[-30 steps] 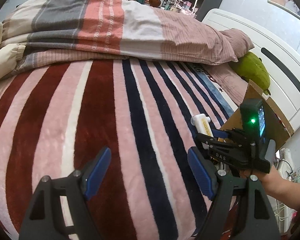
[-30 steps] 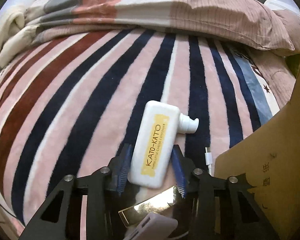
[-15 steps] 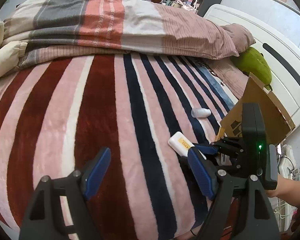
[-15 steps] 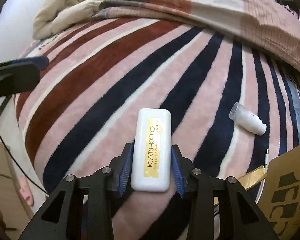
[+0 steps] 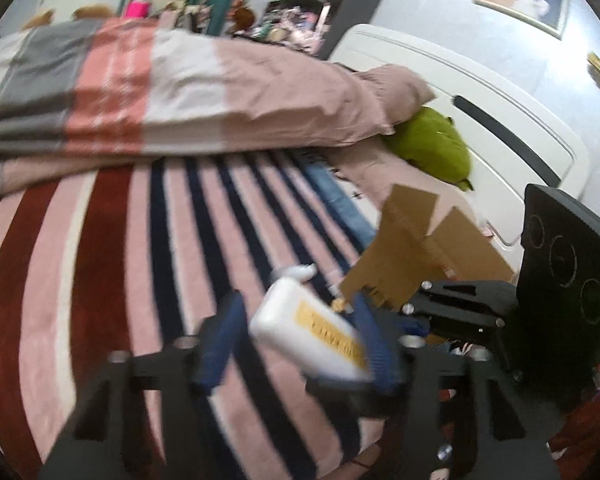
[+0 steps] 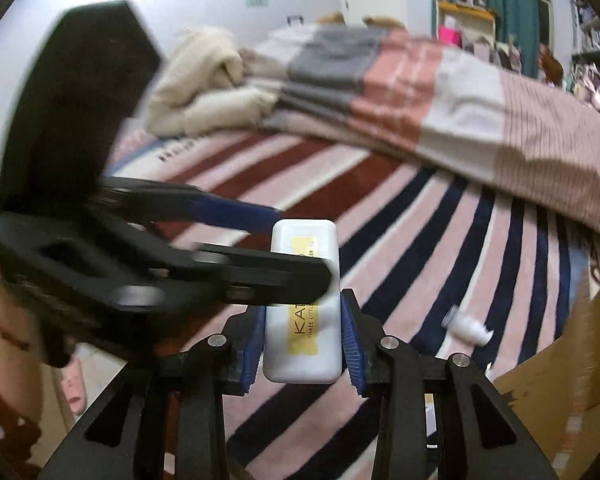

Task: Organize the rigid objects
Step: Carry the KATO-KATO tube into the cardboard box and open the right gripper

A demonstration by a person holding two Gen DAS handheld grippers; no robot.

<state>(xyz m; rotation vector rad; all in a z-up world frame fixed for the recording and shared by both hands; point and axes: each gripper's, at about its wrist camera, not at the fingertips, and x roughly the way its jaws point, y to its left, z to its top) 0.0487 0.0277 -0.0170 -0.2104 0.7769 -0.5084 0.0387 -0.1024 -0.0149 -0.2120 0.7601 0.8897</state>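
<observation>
Nearest to me in the right wrist view, my right hand-held gripper (image 6: 303,344) is clenched on the lower end of the white bottle (image 6: 303,312); both blue pads press its narrow sides. The bottle stands lifted clear of the striped blanket (image 6: 439,232), its long axis running straight out along the fingers, yellow label facing the camera.

Just beyond that grip, my left hand-held gripper (image 6: 296,248) reaches in across the bottle from the left of this view, one finger in front of the label and one behind the top end. Its jaws are closing with the bottle between them. In the left wrist view, the same bottle (image 5: 309,330) lies slantwise between the left fingers (image 5: 224,336); the far pad looks to be touching it, but blur keeps me from saying whether the near pad presses yet.

So both hands sit at the bottle, the right on the base end, the left around the upper half, crossing its long axis. I judge this a hand-over: the left must seat squarely across the width before the right lets go.

Farther off on the blanket lies a small white cap piece (image 6: 467,328), well apart from both grippers. The cardboard box (image 5: 415,256) stands beyond the bottle towards the right of the left view, nearer the right hand. Behind, the folded quilt (image 5: 160,92) lies across the bed.
</observation>
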